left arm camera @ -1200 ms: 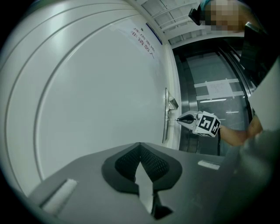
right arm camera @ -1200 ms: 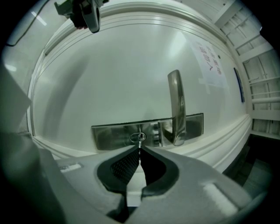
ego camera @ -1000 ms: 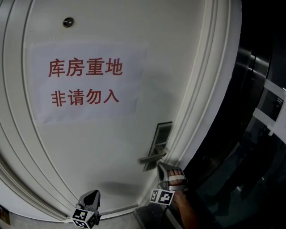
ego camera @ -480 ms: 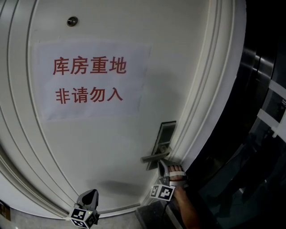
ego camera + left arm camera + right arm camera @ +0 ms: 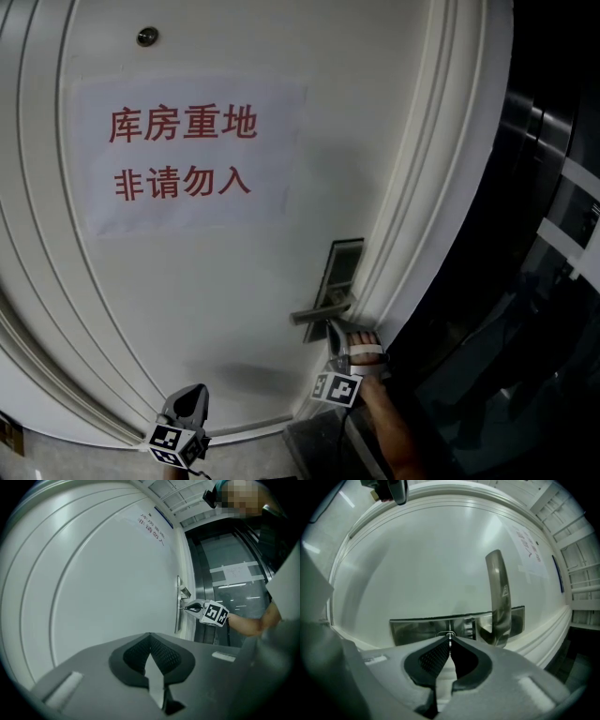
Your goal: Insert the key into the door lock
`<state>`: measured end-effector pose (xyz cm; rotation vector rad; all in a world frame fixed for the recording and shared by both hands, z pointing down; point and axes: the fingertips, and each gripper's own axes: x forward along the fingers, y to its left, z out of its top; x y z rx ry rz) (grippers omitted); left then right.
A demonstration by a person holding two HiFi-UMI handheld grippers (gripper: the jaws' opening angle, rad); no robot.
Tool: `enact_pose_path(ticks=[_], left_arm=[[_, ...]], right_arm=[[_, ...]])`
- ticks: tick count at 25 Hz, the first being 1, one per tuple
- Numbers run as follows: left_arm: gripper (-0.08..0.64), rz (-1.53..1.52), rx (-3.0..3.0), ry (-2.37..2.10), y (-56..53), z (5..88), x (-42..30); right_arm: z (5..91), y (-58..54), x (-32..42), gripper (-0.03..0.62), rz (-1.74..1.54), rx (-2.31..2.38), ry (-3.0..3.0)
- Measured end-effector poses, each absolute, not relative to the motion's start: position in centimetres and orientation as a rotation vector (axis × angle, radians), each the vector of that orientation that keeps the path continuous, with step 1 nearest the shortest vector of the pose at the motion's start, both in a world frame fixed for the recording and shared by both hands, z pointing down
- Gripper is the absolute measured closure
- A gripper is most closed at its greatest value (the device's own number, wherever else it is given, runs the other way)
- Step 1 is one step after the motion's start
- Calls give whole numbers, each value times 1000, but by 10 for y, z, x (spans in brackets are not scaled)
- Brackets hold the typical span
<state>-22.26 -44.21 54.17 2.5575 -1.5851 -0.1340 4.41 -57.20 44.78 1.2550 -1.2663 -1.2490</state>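
The door lock plate (image 5: 417, 630) sits at the right edge of the white door (image 5: 187, 309); the left gripper (image 5: 193, 394) hangs low with jaws closed on nothing, while the right gripper (image 5: 336, 331), under the lever handle (image 5: 317, 313), pinches the thin key (image 5: 450, 639), its tip at the keyhole (image 5: 440, 634).

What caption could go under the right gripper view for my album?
The right tool pinches a thin key at the metal lock plate, just beside the door handle.
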Motion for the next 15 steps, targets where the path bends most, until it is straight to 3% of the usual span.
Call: enact_pose_path(ticks=[15], left_arm=[[557,-143,2603,-1565,-418,528,-205]], right_arm=[[446,-574,44,577,-1281,1262,-1241]])
